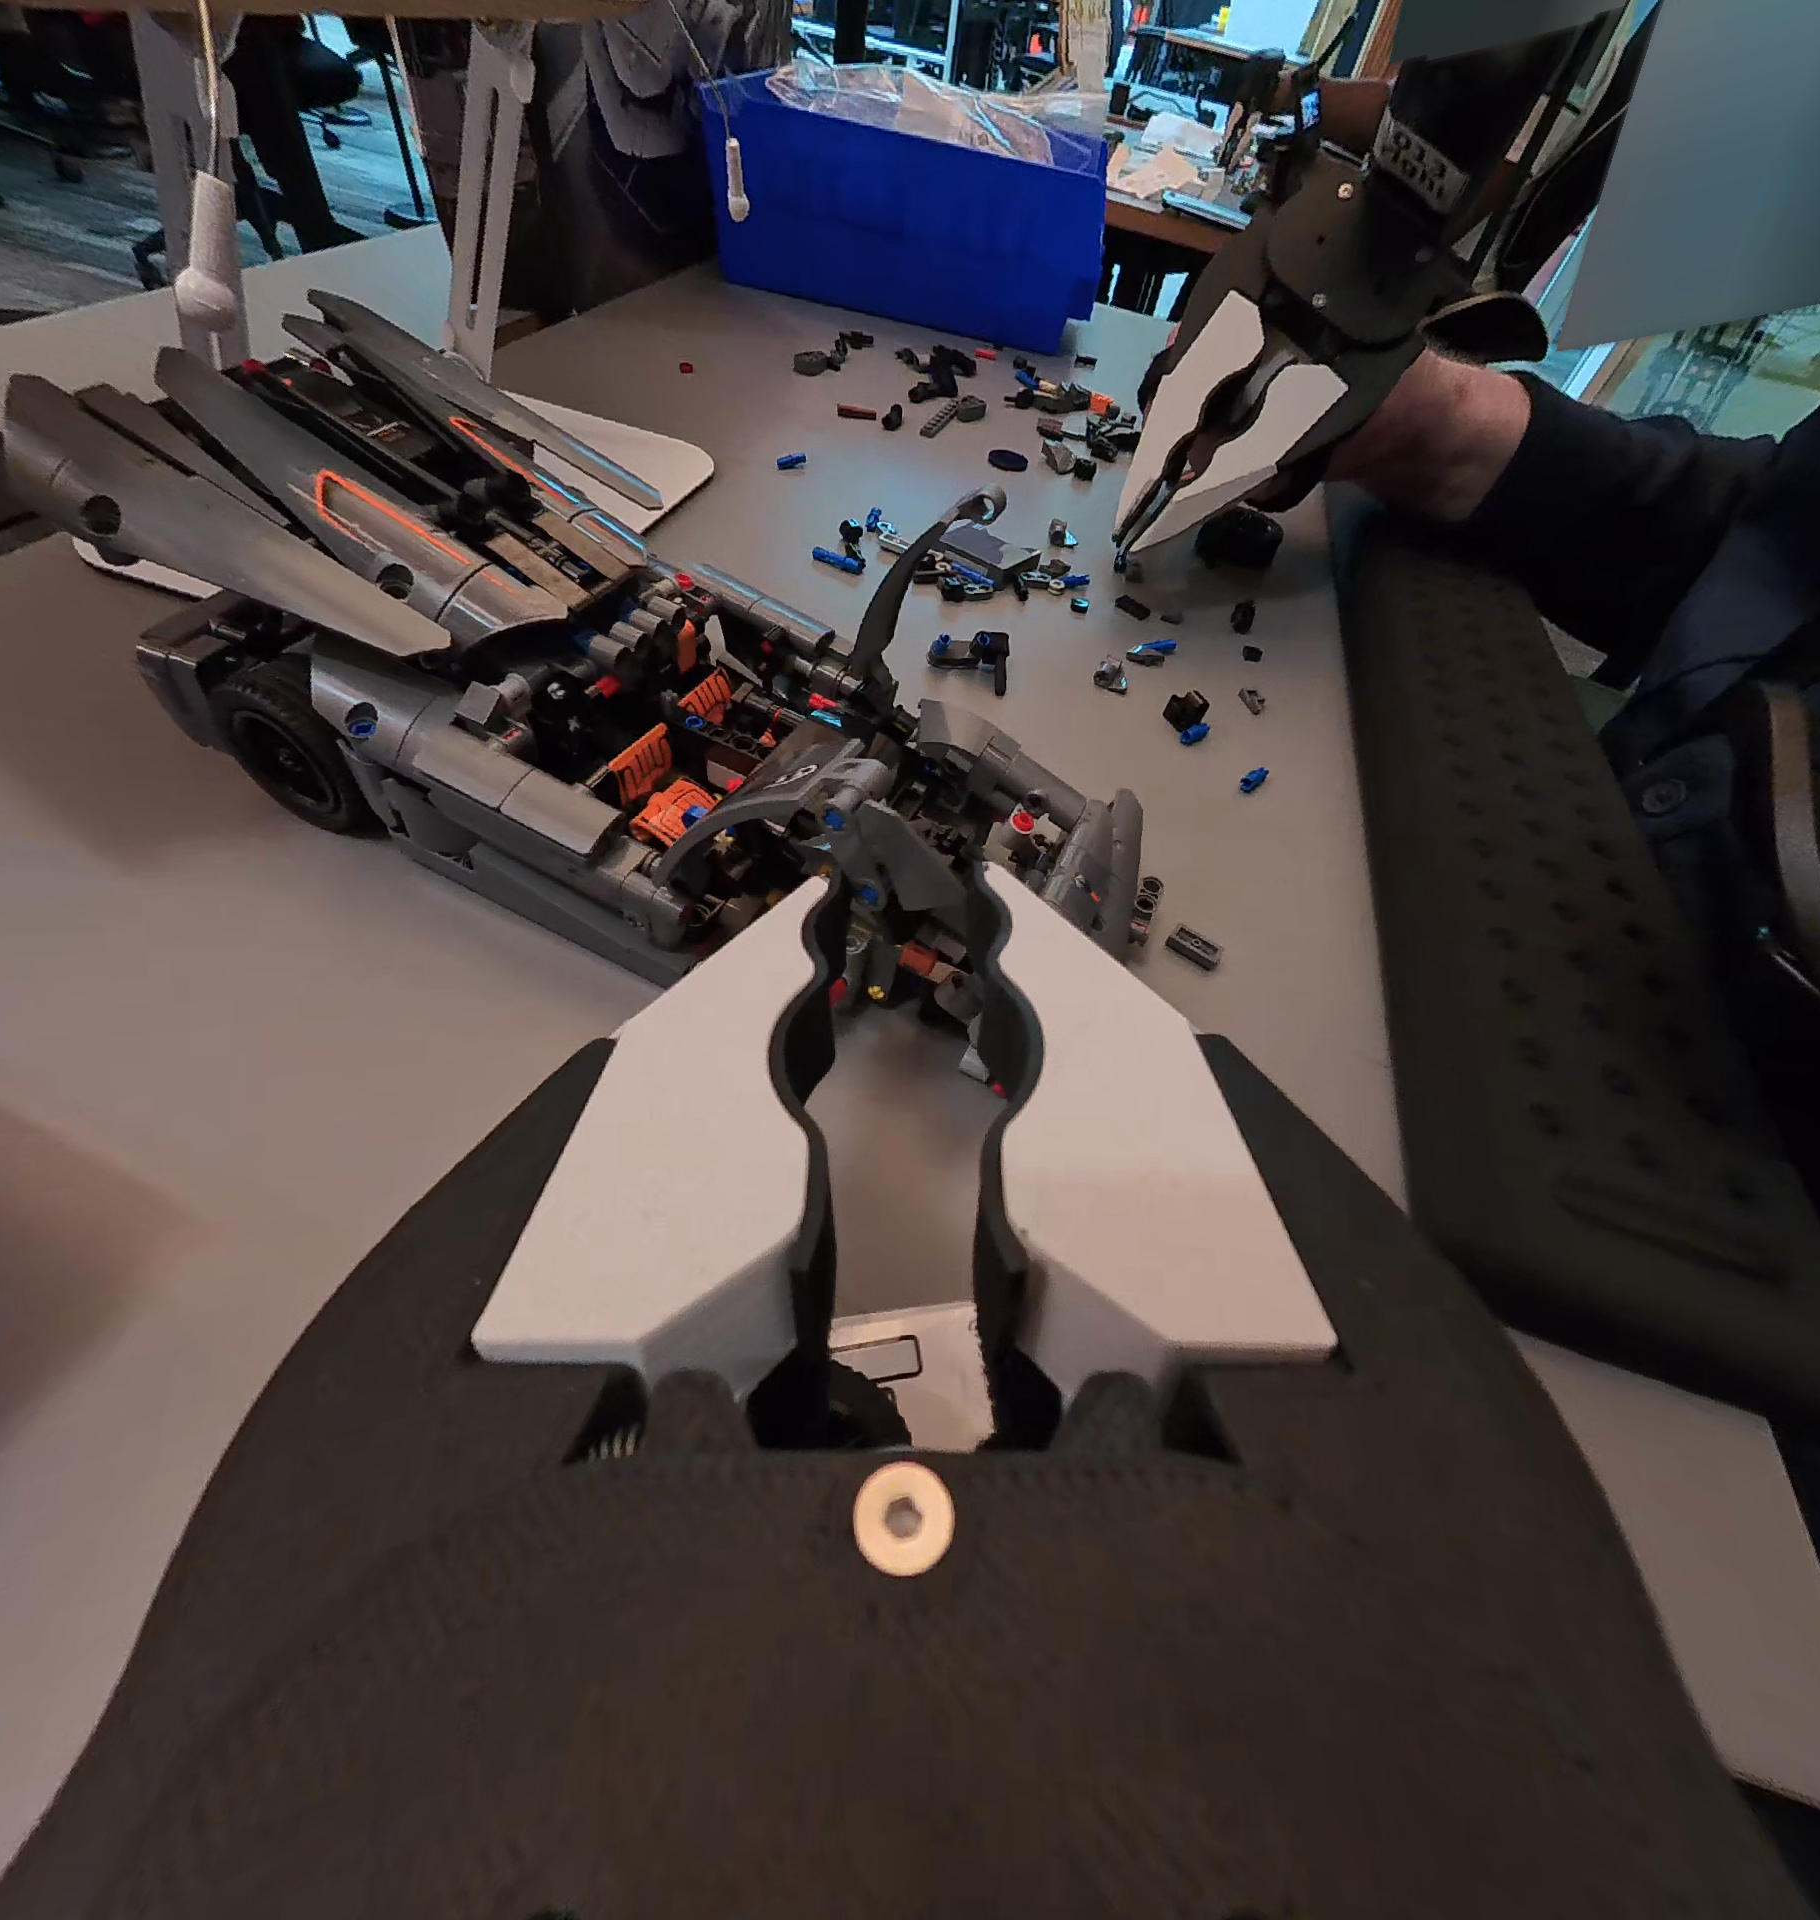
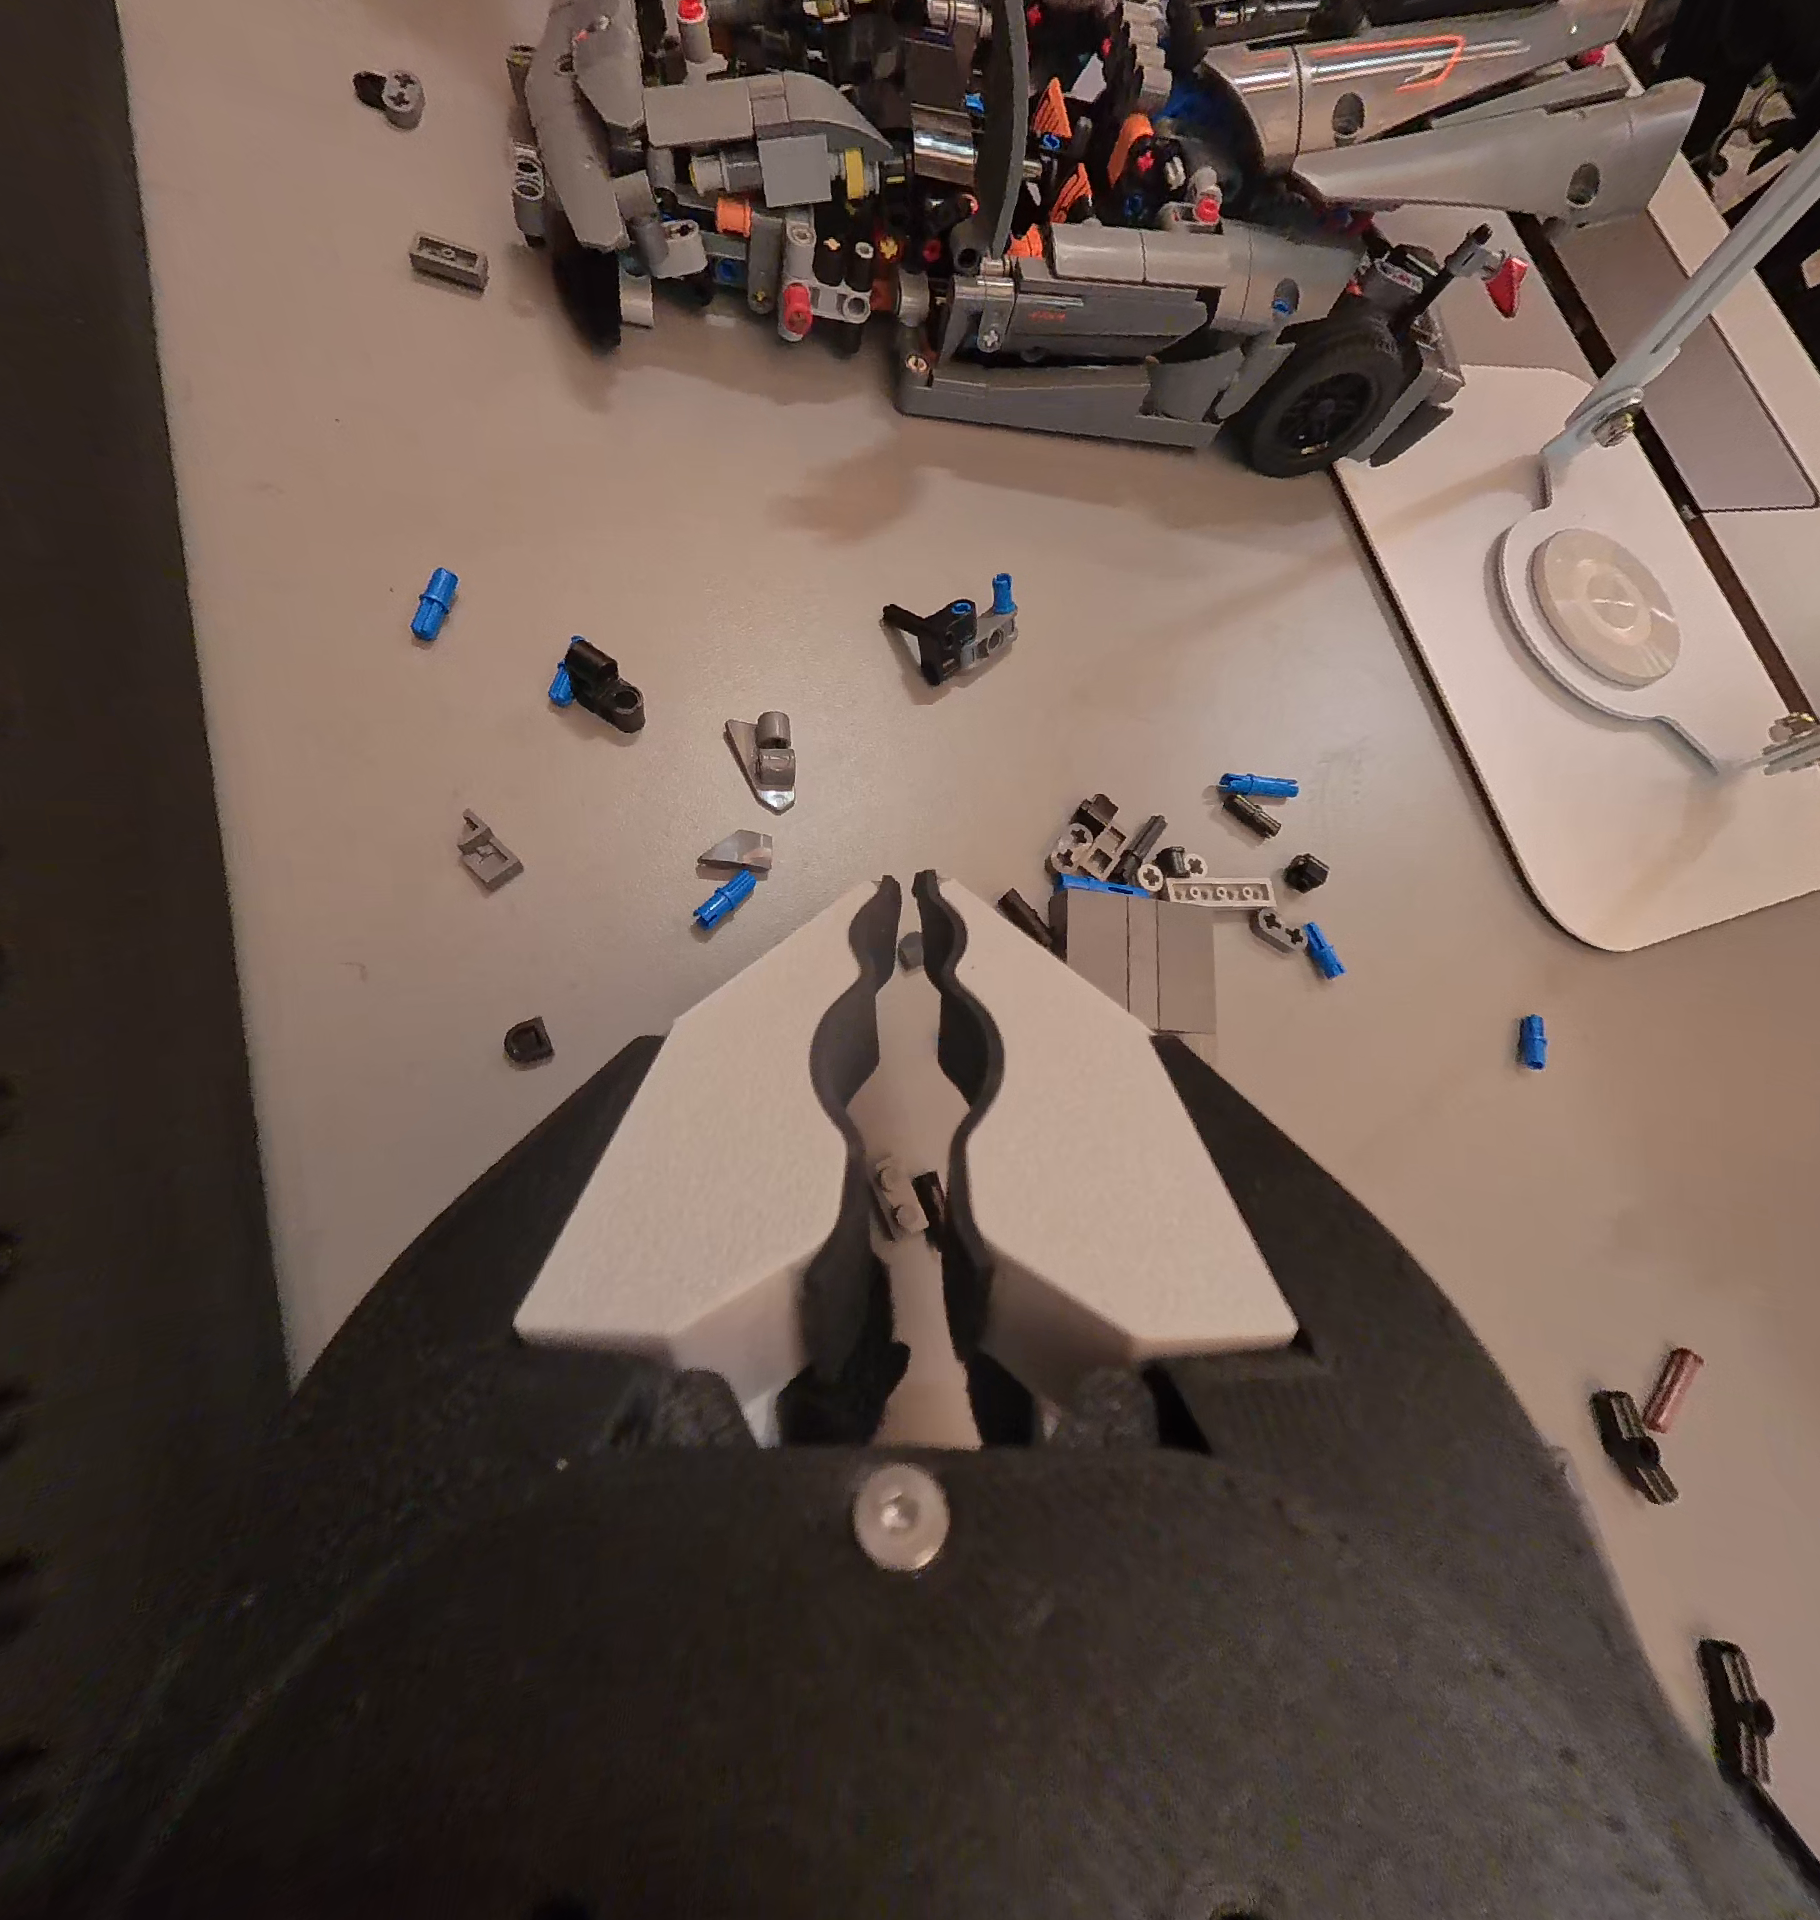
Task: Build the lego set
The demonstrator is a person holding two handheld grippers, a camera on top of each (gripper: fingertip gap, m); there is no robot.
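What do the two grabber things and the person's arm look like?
Each grabber has a rough black plastic body with a round silver screw in the middle. The left gripper and right gripper both have two pale grey wedge-shaped fingers lined with wavy black rubber pads. The person's hand comes out of a dark navy sleeve.
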